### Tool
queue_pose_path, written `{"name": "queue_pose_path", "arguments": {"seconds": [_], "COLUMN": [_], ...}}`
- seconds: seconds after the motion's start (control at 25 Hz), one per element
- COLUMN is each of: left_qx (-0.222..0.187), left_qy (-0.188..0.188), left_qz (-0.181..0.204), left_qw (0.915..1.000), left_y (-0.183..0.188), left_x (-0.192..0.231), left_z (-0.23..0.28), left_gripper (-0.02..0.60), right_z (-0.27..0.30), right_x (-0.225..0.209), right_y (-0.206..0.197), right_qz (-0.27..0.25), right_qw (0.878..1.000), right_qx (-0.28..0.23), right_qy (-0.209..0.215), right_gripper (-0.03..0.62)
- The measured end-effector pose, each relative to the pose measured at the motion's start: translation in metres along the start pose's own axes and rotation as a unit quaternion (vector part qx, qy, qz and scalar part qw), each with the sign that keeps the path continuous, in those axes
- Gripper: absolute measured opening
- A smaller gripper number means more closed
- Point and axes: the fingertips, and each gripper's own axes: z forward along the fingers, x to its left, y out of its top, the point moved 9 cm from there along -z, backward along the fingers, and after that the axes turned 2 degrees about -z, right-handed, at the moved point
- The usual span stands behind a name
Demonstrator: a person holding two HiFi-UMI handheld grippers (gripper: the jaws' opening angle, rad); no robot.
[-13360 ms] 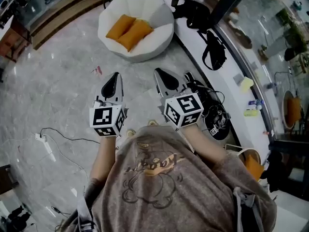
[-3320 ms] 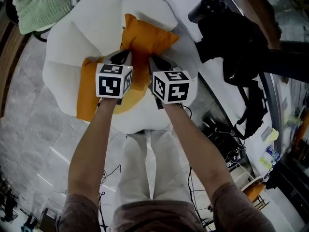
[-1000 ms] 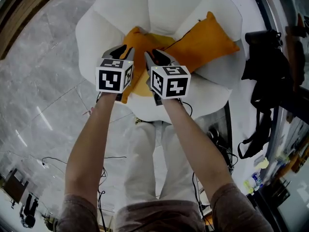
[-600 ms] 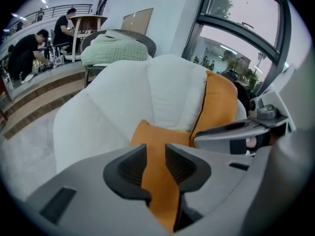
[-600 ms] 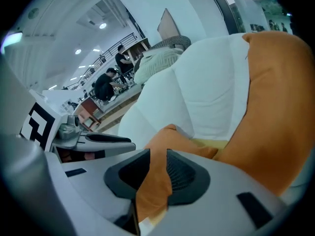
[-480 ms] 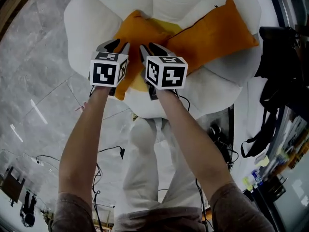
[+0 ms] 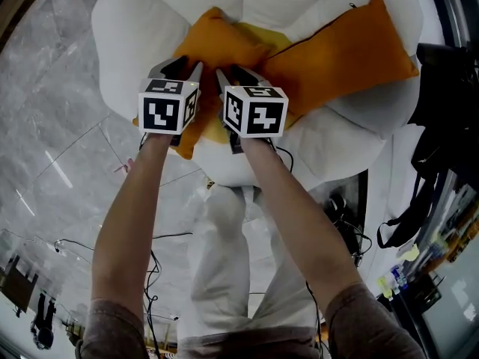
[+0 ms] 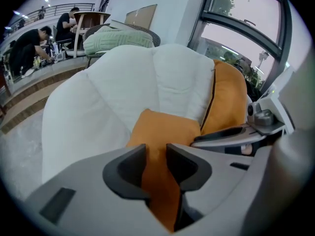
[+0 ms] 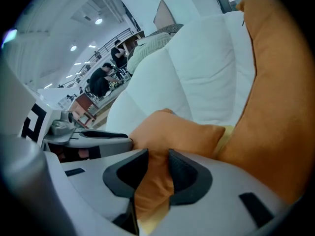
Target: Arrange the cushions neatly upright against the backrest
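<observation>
A white round chair (image 7: 142, 21) holds two orange cushions. The left cushion (image 7: 217, 47) leans against the backrest (image 8: 147, 77), and its near edge runs between the jaws of both grippers. My left gripper (image 7: 178, 69) and right gripper (image 7: 238, 73) sit side by side on that edge. In the left gripper view the fabric (image 8: 165, 129) fills the gap of the left gripper (image 8: 156, 154). The right gripper (image 9: 158, 159) likewise has cloth (image 9: 177, 129) touching both pads. Both pairs of jaws are opening. The second cushion (image 7: 348, 51) rests tilted at the right.
A yellow patch (image 7: 263, 36) shows between the cushions. Black bags (image 7: 449, 96) hang at the right, and cables (image 7: 340, 219) lie on the marble floor by the person's legs. A green blanket (image 8: 115, 36) lies on a chair behind; people (image 8: 29, 43) work at a far desk.
In the head view the chair and cushions have shifted lower and to the right. Both grippers stay on the left cushion's near edge.
</observation>
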Motion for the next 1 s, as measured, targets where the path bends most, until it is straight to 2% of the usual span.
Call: {"name": "queue_pose_path", "arguments": {"seconds": [0.12,0.24,0.36,0.52,0.84,1.0], "left_qx": [0.005,0.009,0.008,0.008,0.000,-0.011], "left_qy": [-0.002,-0.010,-0.023,-0.025,-0.016,-0.022], "left_qz": [-0.003,-0.024,-0.048,-0.059,-0.078,-0.076], "left_qw": [1.0000,0.9996,0.9986,0.9979,0.9968,0.9968], "left_y": [0.000,0.001,0.000,-0.003,0.003,0.024], "left_x": [0.000,0.000,0.000,-0.001,-0.009,-0.018], "left_z": [0.001,0.000,-0.001,-0.002,-0.015,-0.033], "left_gripper": [0.117,0.060,0.012,0.006,0.006,0.006], "right_z": [0.002,0.002,0.001,0.000,-0.014,-0.038], "right_x": [-0.002,-0.004,-0.004,-0.004,-0.003,0.002], "right_y": [-0.001,-0.001,-0.002,-0.005,0.002,0.024], "right_qz": [0.001,0.008,0.016,0.016,0.021,0.010], "right_qw": [1.000,1.000,1.000,1.000,0.999,0.999], "right_qx": [0.005,0.009,0.007,0.008,0.012,-0.008], "right_qy": [-0.004,-0.007,0.001,0.008,0.030,0.029], "right_gripper": [0.121,0.118,0.065,0.023,0.023,0.023]}}
